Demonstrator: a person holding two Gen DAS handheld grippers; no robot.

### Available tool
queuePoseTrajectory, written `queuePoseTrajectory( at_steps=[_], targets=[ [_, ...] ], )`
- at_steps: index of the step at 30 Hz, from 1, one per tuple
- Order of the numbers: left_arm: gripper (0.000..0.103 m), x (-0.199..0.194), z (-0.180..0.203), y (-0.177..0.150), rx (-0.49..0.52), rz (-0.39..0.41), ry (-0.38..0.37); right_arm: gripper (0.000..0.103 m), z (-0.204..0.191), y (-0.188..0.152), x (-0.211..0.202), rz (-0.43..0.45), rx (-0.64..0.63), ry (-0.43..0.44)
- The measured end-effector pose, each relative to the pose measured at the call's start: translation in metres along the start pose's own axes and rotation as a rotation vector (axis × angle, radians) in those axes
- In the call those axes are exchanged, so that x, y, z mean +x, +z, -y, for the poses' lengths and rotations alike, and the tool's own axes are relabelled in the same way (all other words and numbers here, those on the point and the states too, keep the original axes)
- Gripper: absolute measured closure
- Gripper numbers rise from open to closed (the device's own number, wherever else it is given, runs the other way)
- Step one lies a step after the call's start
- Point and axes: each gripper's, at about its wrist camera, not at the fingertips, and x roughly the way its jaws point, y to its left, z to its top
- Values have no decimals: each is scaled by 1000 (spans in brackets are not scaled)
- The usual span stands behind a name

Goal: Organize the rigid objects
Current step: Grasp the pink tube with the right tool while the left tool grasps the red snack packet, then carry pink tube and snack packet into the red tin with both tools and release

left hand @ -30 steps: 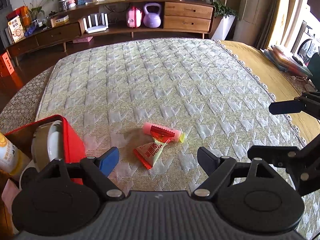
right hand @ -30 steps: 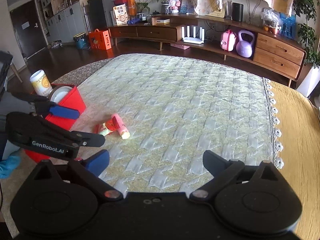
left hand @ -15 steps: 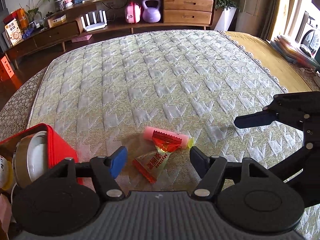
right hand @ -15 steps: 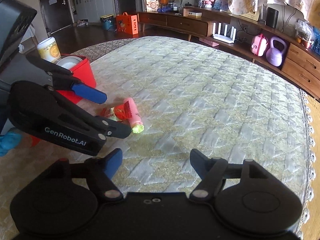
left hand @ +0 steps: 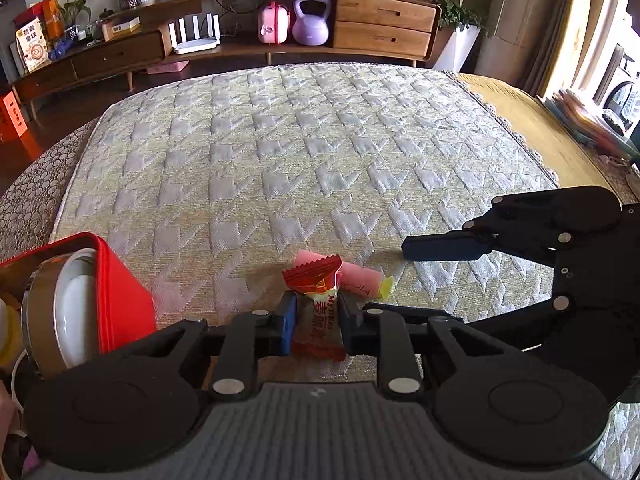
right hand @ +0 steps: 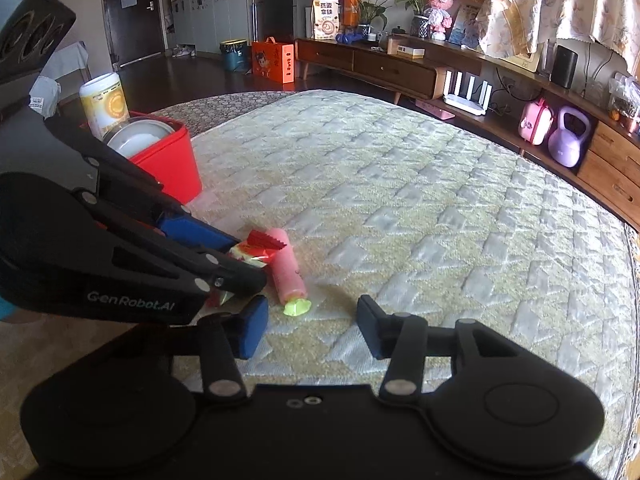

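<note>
My left gripper is shut on a red and white candy packet on the quilted mat. A pink tube with a yellow-green cap lies just behind the packet, touching it. In the right wrist view the same packet sits between the left gripper's blue pads, and the pink tube lies beside it. My right gripper is open and empty, just short of the tube's cap end. It also shows in the left wrist view to the right of the tube.
A red box holding a round tin stands at the mat's left edge, next to a yellow-labelled can. A wooden sideboard with a kettlebell and boxes lines the far wall.
My left gripper moved forward and shut on the candy packet. My right gripper came in closer to the pink tube and stayed open.
</note>
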Motion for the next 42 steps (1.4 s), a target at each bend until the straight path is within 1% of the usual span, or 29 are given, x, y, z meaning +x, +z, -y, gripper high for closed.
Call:
queuePoseTrajectory(
  at_steps=[4, 7, 9, 11, 15, 19, 27, 33, 42],
  targets=[
    [83, -1, -5, 3, -19, 5, 13, 60, -6, 5, 5, 5, -12, -11],
    [83, -5, -8, 4, -39, 10, 14, 71, -11, 8, 8, 6, -13, -17],
    [83, -9, -8, 5, -42, 20, 20, 82, -14, 10, 9, 3, -12, -26],
    [83, -12, -8, 5, -38, 27, 28, 89, -18, 13, 10, -4, -8, -35],
    [83, -15, -11, 4, -50, 17, 43, 89, -25, 14, 11, -20, -13, -72],
    [83, -28, -14, -2, -58, 16, 36, 89, -31, 14, 2, -31, 19, -99],
    [83, -63, -13, -17, -40, 31, 22, 89, -55, 15, -37, -6, 57, -147],
    [83, -93, -19, -31, -41, 41, 13, 89, -79, 17, -71, 18, 85, -171],
    [83, -138, -43, -54, -41, 58, 9, 89, -118, 30, -103, 33, 125, -185]
  ],
)
